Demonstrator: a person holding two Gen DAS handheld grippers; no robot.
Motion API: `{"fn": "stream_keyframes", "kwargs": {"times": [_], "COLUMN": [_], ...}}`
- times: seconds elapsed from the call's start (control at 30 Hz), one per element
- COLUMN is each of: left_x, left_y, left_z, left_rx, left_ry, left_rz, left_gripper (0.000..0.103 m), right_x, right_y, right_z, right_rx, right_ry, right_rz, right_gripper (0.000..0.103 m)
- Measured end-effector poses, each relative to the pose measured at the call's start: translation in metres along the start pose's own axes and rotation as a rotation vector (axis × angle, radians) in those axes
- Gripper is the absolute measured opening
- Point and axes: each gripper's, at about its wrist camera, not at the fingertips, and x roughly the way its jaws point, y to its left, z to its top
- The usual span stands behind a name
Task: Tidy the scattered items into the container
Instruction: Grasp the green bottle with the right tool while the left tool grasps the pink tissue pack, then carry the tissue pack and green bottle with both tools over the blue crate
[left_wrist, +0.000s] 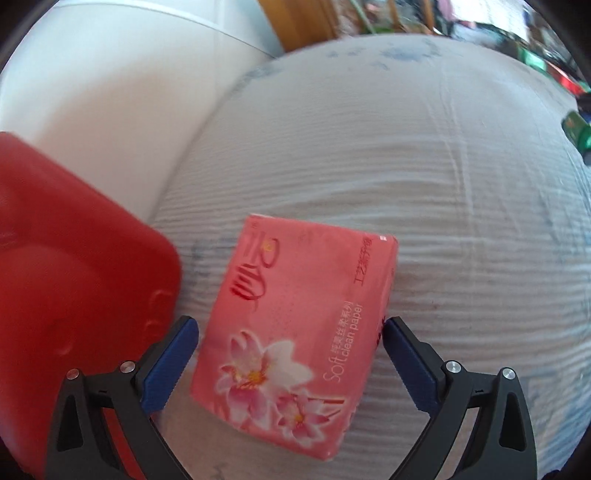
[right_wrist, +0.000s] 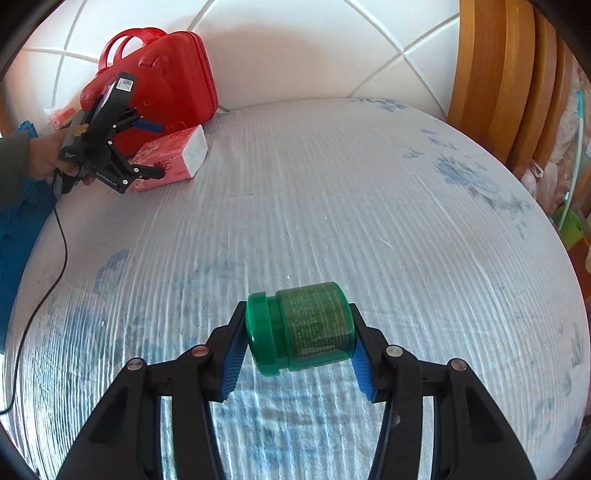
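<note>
A pink tissue pack (left_wrist: 291, 325) with flower print lies on the table between the open jaws of my left gripper (left_wrist: 290, 339); a small gap shows at each pad. It also shows in the right wrist view (right_wrist: 173, 157), with the left gripper (right_wrist: 153, 149) around it. A red case (left_wrist: 70, 295) stands just left of the pack, closed, handles up (right_wrist: 162, 88). My right gripper (right_wrist: 299, 332) is shut on a green jar (right_wrist: 303, 328), held sideways with its lid to the left, above the table. The jar also shows at the right edge of the left wrist view (left_wrist: 578, 129).
The round table (right_wrist: 332, 206) has a white ribbed cover with blue marks. A white tiled wall (right_wrist: 295, 48) stands behind it. A wooden chair back (right_wrist: 498, 81) is at the far right. A black cable (right_wrist: 55, 258) trails off the left gripper over the table's left edge.
</note>
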Motion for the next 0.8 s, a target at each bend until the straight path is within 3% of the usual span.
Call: {"fn": "stream_keyframes", "kwargs": {"times": [0.1, 0.33, 0.6, 0.8], "left_x": [0.013, 0.015, 0.004, -0.018], "left_y": [0.004, 0.004, -0.007, -0.025], "left_z": [0.002, 0.005, -0.005, -0.016], "left_rx": [0.037, -0.043, -0.186, -0.269], "left_ry": [0.032, 0.025, 0.018, -0.007], "left_rz": [0.014, 0.044, 0.097, 0.104], "left_gripper": [0.101, 0.103, 0.088, 0.084], "right_x": [-0.002, -0.002, -0.015, -0.034], "right_y": [-0.002, 0.005, 0.013, 0.016], "right_z": [-0.006, -0.004, 0.011, 0.024], "right_rx": [0.013, 0.007, -0.018, -0.03], "right_ry": [0.009, 0.012, -0.017, -0.046], "right_rz": [-0.003, 0.017, 0.03, 0.038], "right_gripper": [0.049, 0.049, 0.049, 0.049]}}
